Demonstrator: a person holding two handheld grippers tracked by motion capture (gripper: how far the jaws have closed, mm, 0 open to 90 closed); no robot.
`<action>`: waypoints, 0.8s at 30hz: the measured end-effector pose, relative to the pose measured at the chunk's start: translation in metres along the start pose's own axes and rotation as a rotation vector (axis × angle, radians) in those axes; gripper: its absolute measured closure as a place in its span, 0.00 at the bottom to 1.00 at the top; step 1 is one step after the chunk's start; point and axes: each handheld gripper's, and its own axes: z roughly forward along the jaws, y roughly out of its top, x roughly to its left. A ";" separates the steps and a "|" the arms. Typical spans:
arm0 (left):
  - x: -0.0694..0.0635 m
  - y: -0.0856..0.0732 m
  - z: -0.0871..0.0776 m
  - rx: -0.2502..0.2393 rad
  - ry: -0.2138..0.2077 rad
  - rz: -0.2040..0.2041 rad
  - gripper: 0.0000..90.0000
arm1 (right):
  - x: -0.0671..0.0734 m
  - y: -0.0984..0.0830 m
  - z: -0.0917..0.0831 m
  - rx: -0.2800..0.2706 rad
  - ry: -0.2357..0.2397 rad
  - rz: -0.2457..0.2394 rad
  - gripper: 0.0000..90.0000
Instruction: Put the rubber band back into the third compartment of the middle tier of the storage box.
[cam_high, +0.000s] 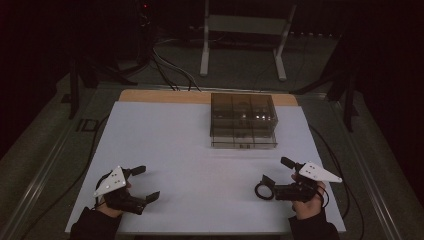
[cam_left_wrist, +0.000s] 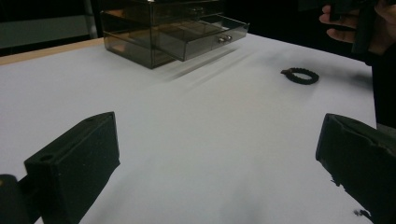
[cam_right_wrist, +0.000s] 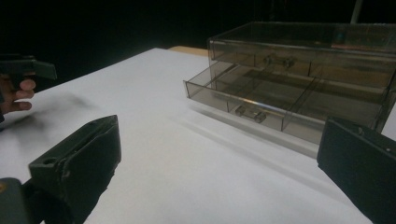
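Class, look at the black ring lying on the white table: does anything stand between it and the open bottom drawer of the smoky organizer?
Nothing visible does. The black ring lies by the right gripper, and bare white table runs from there to the open bottom drawer of the organizer. Both grippers are open and empty.

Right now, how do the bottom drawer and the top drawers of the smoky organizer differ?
The bottom drawer is pulled out toward the person; the top drawers sit closed, flush with the organizer. The bottom drawer spans the full width with dividers inside; the top row is split into narrower drawers. Both are tinted see-through plastic with small knobs.
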 end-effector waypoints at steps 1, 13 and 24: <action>0.000 0.000 0.000 0.001 -0.002 0.001 0.00 | 0.000 0.000 0.001 0.010 -0.003 -0.005 0.00; 0.001 -0.001 0.001 0.005 -0.005 -0.001 0.00 | 0.001 -0.006 0.009 0.096 0.010 -0.023 0.00; 0.001 -0.001 0.001 0.004 -0.006 -0.008 0.00 | -0.001 -0.014 0.015 0.152 -0.003 -0.081 0.00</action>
